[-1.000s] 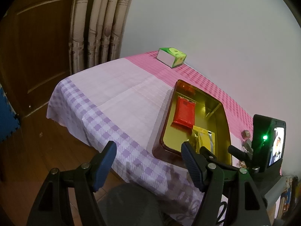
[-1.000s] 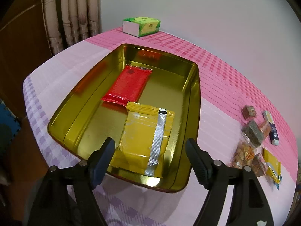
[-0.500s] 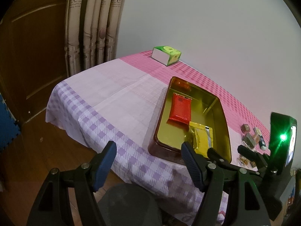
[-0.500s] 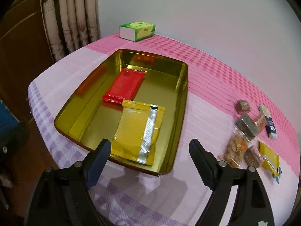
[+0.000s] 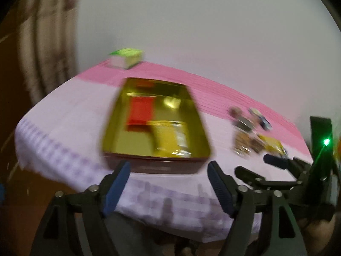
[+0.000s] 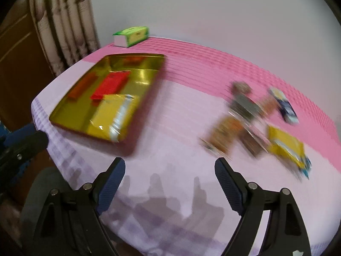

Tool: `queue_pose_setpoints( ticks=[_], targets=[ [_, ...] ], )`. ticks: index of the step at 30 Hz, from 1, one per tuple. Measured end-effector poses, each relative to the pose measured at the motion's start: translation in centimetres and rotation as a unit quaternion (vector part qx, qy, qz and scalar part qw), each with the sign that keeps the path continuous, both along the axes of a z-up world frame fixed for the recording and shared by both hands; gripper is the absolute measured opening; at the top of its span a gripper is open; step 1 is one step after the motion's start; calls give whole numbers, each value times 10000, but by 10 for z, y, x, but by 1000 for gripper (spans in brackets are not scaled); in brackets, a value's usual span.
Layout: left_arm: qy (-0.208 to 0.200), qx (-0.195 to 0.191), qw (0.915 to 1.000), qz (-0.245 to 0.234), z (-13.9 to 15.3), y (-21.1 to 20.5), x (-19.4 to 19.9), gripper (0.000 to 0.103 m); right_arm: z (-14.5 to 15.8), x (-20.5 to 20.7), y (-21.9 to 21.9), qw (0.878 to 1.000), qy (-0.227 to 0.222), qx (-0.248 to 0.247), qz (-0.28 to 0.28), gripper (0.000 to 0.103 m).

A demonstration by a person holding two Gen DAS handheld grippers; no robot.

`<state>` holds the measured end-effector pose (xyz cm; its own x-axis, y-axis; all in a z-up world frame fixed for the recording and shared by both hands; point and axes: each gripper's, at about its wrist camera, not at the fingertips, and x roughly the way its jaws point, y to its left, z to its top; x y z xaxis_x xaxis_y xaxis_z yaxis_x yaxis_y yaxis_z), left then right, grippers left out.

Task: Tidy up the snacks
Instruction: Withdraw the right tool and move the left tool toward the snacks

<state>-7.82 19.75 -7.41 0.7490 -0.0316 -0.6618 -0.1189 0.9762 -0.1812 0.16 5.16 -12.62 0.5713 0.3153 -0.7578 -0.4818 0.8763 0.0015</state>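
Loose snack pkts (image 6: 253, 121) lie ahead-right of right hand-held gripper (image 6: 169, 183), both hand-held grippers released.

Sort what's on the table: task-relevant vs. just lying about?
Job:
- gold tin
- red packet and yellow packet in it
- loose snack pile, on the cloth right of the tin
- both grippers, open and empty: left, right

Lying about:
- green tissue box
- curtain

Light: dim, warm indoor | Blur: strong motion smear in both views — snack packets (image 6: 251, 117) unreadable | Glare: bright spots in gold tin (image 5: 170, 102) | Shadows: soft (on tablecloth (image 6: 170, 192)) | Edges: fisheye-bent, black corners
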Motion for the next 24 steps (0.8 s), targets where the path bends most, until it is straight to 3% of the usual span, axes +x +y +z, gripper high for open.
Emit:
queue_pose_setpoints(
  ticks=[2,5,7,11,14,19,24],
  targets=[
    [-155,227,9987,-435,-7,-30,0,84,-3,-9,-39,9997,-71,22,-232,88],
    [291,65,9932,-1123,-20,-68,14,89,-8,-24,-105,9964,-209,129,-817,91],
    [503,169,9871,-1513,-25,-96,30,89,-11,-28,-151,9899,-182,395,-1352,93],
    [534,661,9811,-1737,-30,-141,79,89,-12,-22,-220,9716,-5,876,-2198,93],
    [631,846,9790,-1743,-34,-164,115,89,1,-19,-251,9577,-73,1444,-2488,94],
    [749,800,9776,-1795,-35,-201,156,89,19,-17,-271,9504,-228,1781,-2539,95],
    [939,903,9839,-1224,-53,-222,178,89,28,-15,-288,9392,-194,2140,-2677,99]
  ],
)
